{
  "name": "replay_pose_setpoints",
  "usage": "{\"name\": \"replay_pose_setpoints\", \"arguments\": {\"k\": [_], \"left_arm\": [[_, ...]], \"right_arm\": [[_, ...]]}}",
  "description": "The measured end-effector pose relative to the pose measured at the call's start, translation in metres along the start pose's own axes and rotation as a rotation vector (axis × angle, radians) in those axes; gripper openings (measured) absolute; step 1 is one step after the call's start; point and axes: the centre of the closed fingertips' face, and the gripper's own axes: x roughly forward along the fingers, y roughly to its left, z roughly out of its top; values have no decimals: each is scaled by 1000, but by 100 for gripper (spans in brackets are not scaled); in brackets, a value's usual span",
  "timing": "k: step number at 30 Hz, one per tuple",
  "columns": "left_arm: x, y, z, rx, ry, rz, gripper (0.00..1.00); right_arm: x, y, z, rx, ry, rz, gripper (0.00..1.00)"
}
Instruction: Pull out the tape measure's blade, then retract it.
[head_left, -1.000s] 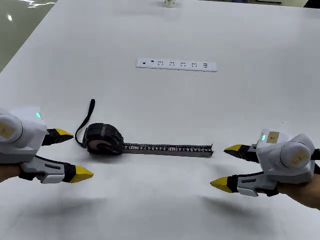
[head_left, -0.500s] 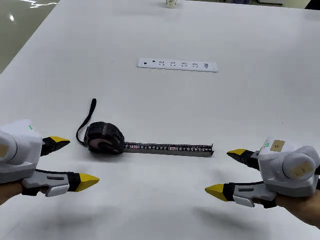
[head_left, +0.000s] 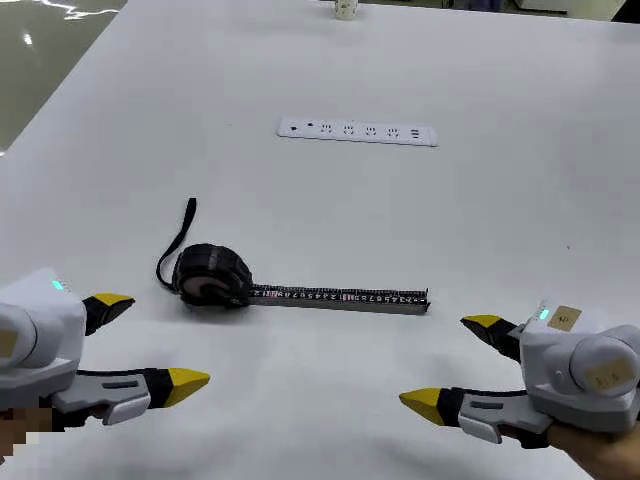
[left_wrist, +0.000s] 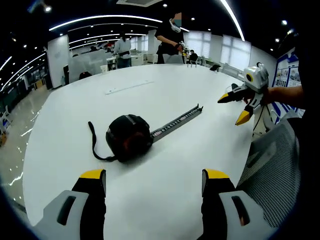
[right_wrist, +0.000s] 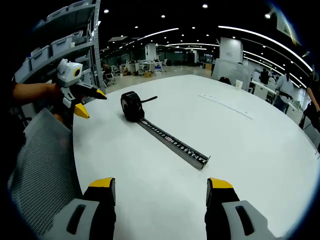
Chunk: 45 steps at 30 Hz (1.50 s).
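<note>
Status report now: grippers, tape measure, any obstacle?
Left gripper open, empty. Right gripper open, empty. Tape measure between them, blade out. Power strip beyond, no obstacle.

Left tongs and right tongs drew back from the tape measure.

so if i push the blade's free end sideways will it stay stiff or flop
Probably fairly stiff: the blade lies straight along the table. It would likely swing about the case, which looks bulkier and heavier.

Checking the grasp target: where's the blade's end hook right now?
In the head view, the end hook lies on the table at the right end of the blade, just ahead of the right gripper and apart from it.
</note>
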Motion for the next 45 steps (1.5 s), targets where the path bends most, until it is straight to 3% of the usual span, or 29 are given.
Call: {"name": "replay_pose_setpoints", "arguments": {"k": [19, 32, 45], "left_arm": [[-8, -13, 2, -58, -64, 91, 86], [-6, -27, 6, -77, -92, 92, 93], [-6, -38, 9, -97, -113, 100, 99]], "right_arm": [[-3, 14, 6, 100, -50, -63, 86], [-3, 23, 14, 122, -90, -92, 96], [-5, 30, 16, 135, -109, -126, 99]]}}
